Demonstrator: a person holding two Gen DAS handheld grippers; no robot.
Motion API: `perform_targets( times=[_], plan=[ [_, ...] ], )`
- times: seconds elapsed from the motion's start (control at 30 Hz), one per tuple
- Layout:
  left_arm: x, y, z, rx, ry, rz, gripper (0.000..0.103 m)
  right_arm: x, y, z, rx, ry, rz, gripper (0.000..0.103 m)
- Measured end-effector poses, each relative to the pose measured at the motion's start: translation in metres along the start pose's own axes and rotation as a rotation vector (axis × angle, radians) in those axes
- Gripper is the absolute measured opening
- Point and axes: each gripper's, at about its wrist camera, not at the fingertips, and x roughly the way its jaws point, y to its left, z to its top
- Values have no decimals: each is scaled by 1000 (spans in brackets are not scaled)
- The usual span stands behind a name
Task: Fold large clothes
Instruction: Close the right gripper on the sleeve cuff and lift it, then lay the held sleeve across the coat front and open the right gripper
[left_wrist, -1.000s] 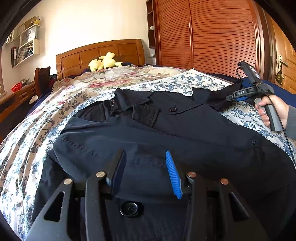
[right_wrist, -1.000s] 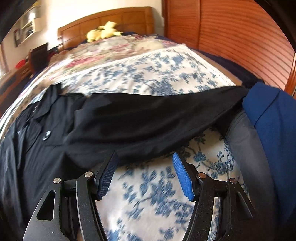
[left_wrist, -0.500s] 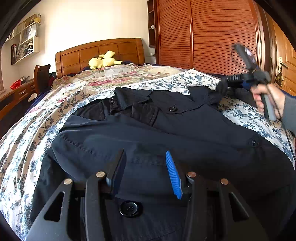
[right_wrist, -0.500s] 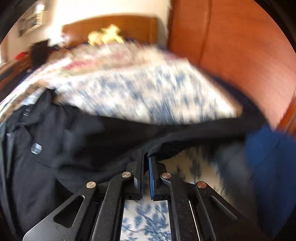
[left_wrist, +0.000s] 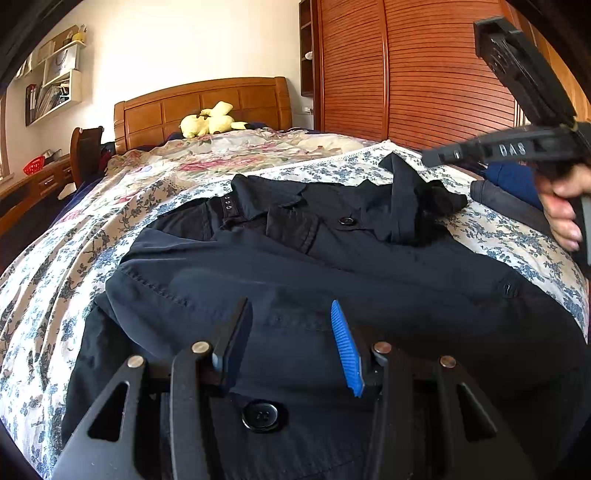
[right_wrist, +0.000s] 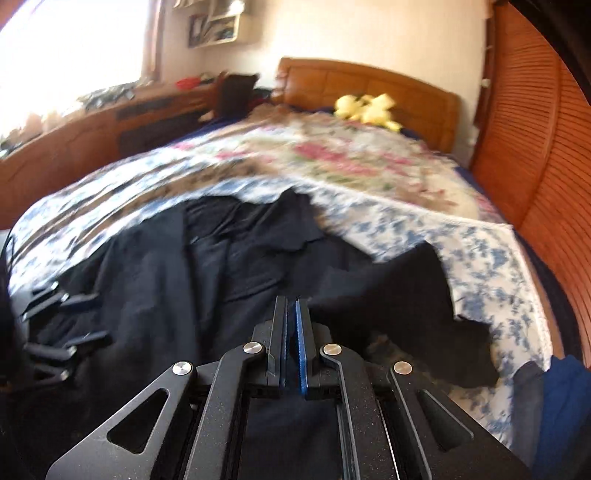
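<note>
A large black jacket (left_wrist: 332, 266) lies spread on the floral bedspread (left_wrist: 74, 258), collar toward the headboard. My left gripper (left_wrist: 288, 332) is open and hovers just above the jacket's near hem, over a black button (left_wrist: 263, 415). My right gripper (right_wrist: 291, 325) is shut on the jacket's right sleeve (right_wrist: 406, 291) and holds it lifted over the jacket body (right_wrist: 166, 280). In the left wrist view the sleeve (left_wrist: 406, 199) lies folded inward by the chest button, and the right gripper (left_wrist: 428, 159) is above it at the right.
A wooden headboard (left_wrist: 207, 103) with a yellow plush toy (left_wrist: 210, 120) is at the far end. A slatted wooden wardrobe (left_wrist: 424, 74) runs along the right. Blue and grey cloth (right_wrist: 565, 406) lies at the bed's right edge. A desk and chair (left_wrist: 85, 147) stand left.
My right gripper shut on the sleeve, lifted it and carried it left over the jacket body. The left gripper stayed open and still.
</note>
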Motion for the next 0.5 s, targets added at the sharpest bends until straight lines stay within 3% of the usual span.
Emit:
perform_targets(
  times=[0.2, 0.27, 0.4, 0.5],
  plan=[
    [-17, 5, 3, -21, -42, -38, 43, -6, 15, -10, -3, 75, -42, 4],
    [-26, 7, 4, -18, -59, -42, 43, -12, 13, -11, 4, 80, -54, 11],
    [-45, 12, 5, -12, -111, -21, 43, -26, 9, -6, 35, 64, -90, 52],
    [-56, 19, 5, -20, -128, -10, 43, -33, -1, 2, 75, 38, -125, 55]
  ],
)
